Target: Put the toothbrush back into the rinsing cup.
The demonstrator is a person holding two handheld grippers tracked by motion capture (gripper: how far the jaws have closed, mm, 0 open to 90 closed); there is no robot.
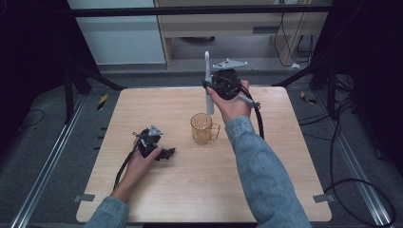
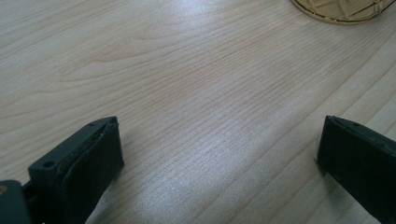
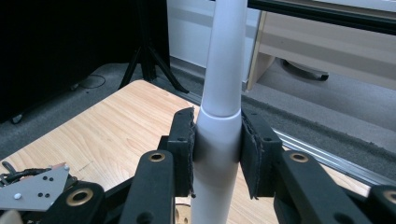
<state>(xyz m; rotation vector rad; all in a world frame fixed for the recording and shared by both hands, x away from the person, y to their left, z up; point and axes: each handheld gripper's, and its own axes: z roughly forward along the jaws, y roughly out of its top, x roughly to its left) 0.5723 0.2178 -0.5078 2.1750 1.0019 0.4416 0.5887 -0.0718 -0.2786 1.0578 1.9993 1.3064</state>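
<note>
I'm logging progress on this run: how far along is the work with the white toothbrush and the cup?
Done: the right gripper is clamped on the white electric toothbrush, lifted upright above the table. In hand: it hangs behind the amber cup, not inside. Left, probably: lowering it into the cup. The left gripper rests open on the table, empty.

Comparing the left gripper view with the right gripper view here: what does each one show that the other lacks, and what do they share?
Left gripper view: its own black jaws standing wide apart with nothing between them, and the base of the amber glass mug at the top edge. Right gripper view: the right gripper clamped on an upright white toothbrush-like handle, the left gripper's grey plate, plus floor and furniture beyond. Both show the light wooden table.
</note>
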